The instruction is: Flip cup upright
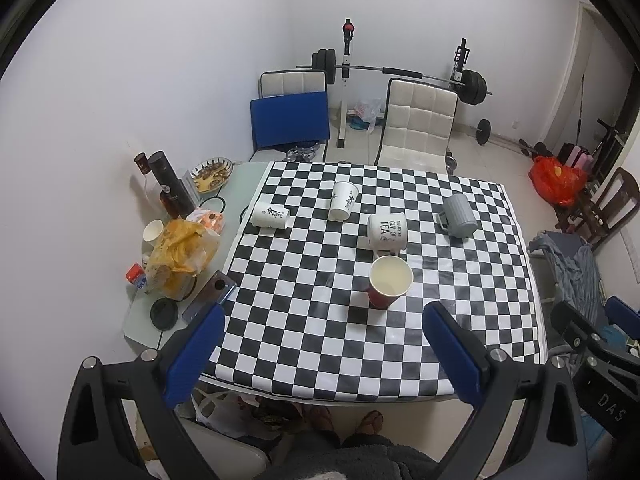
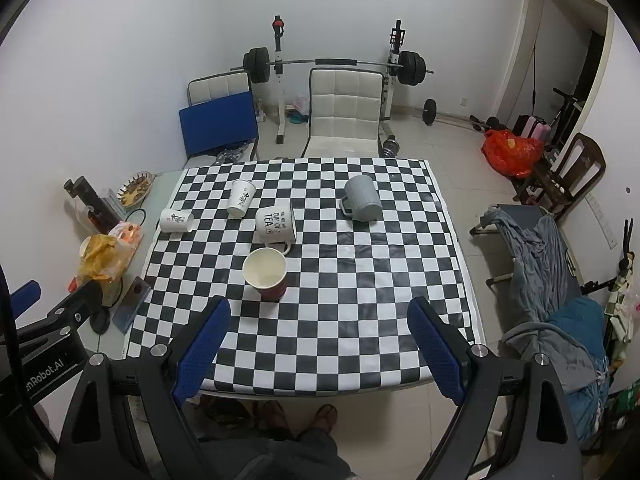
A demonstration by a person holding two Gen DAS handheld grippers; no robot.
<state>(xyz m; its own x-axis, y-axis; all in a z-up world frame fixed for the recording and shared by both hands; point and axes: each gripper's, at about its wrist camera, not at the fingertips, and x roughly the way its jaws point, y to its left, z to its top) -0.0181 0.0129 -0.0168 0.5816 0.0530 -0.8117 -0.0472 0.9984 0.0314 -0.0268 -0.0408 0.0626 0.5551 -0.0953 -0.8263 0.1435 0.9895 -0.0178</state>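
A red paper cup (image 1: 389, 283) (image 2: 266, 273) stands upright on the checkered cloth (image 1: 460, 280) (image 2: 360, 272), mouth up. Behind it a white "cup of tea" mug (image 1: 387, 232) (image 2: 276, 222) rests mouth down. A grey ribbed mug (image 1: 458, 216) (image 2: 362, 199) also rests mouth down. Two white paper cups lie tipped: one at the left (image 1: 270, 215) (image 2: 176, 221), one further back (image 1: 344, 201) (image 2: 241, 199). My left gripper (image 1: 324, 334) and right gripper (image 2: 320, 328) are both open and empty, held above the table's near edge.
Left of the cloth stand dark bottles (image 1: 168, 184), a snack plate (image 1: 211, 175), an orange bag (image 1: 182, 256), a phone (image 1: 212, 294) and a black lid (image 1: 164, 314). Chairs (image 1: 416, 124) and a barbell rack (image 1: 348, 80) stand behind. The other gripper shows at the right edge (image 1: 592, 344).
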